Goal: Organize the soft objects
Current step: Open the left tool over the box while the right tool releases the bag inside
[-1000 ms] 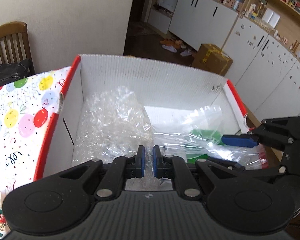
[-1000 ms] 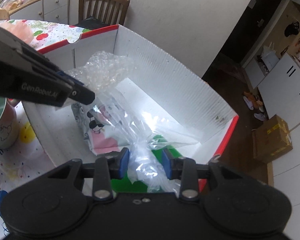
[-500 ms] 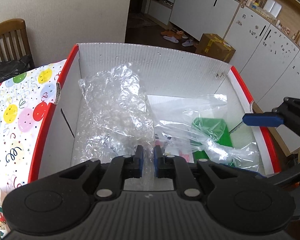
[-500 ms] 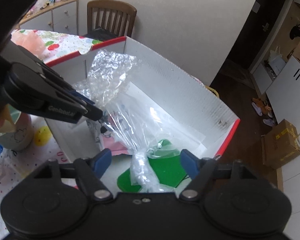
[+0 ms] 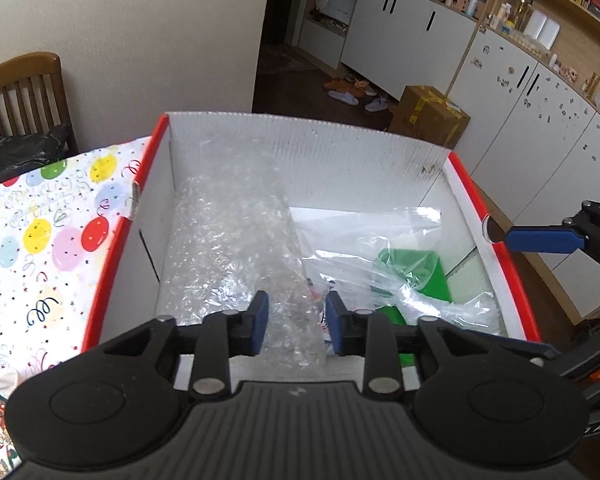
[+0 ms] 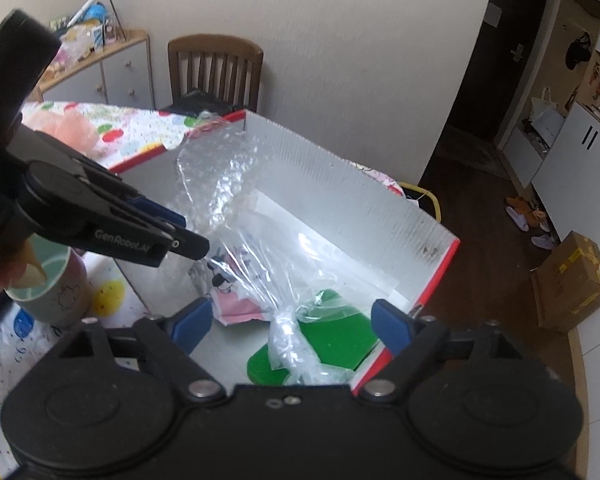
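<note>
Container: white corrugated box with red rim (image 5: 480,196), open-topped, standing on the balloon-print tablecloth (image 5: 40,232).
Bubble wrap: crumpled clear bubble-wrap sheet (image 5: 236,248), inside the box against its left wall, one end rising past the rim.
Bag: knotted clear plastic bag (image 6: 288,320), lying on the box floor over a green sheet (image 6: 340,340).
Left gripper (image 5: 296,322): fingers parted a little around the bubble wrap; a second ago they pinched it tight, so it reads as just released.
Right gripper (image 6: 290,326): fingers spread wide above the bag's knot, where they earlier clamped it.
Task meaning: both soft items appear deposited.
Clearance: box walls close on all sides; free room straight upward; mint-green mug (image 6: 48,288) just beside the box's near-left wall.
</note>
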### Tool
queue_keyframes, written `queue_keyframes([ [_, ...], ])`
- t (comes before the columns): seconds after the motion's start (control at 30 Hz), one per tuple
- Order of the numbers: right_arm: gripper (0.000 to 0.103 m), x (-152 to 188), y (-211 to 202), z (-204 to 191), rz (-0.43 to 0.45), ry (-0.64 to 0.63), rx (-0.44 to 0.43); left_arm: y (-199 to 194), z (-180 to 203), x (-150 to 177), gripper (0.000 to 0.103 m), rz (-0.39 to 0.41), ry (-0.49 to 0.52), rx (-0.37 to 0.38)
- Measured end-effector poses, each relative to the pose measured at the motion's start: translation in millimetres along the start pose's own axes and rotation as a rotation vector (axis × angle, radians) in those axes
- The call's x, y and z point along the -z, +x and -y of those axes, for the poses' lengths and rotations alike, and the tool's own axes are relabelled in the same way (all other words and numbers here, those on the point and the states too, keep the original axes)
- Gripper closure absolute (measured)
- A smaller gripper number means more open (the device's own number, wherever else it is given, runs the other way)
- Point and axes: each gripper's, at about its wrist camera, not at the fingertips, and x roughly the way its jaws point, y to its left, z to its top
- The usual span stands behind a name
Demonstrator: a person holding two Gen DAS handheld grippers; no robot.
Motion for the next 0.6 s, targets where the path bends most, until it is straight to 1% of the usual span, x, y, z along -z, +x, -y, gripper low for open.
queue_keyframes([
  [0.03,0.015,0,-4,1,0.007,0.008,0.001,-3,0,0,0.047,0.005,0.000,-0.002],
  [0.07,0.015,1,-7,1,0.015,0.014,0.005,-5,0,1,0.040,0.010,-0.001,-0.005],
  [0.1,0.014,2,-10,2,0.026,0.019,0.013,-9,0,1,0.037,0.017,-0.002,-0.006],
  [0.17,0.013,4,-17,3,0.052,0.026,0.044,-16,1,3,0.037,0.036,-0.004,-0.009],
  [0.27,0.011,7,-28,6,0.083,0.050,0.060,-27,2,6,0.037,0.056,-0.010,-0.017],
  [0.33,0.002,9,-36,7,0.105,0.069,0.065,-36,4,7,0.037,0.074,-0.010,-0.016],
  [0.37,0.000,11,-39,7,0.112,0.075,0.067,-41,5,9,0.036,0.082,-0.008,-0.021],
  [0.53,0.000,16,-57,4,0.134,0.087,0.052,-66,14,20,0.033,0.121,0.017,-0.037],
  [0.6,0.000,18,-66,2,0.145,0.097,0.033,-78,16,25,0.028,0.144,0.013,-0.042],
])
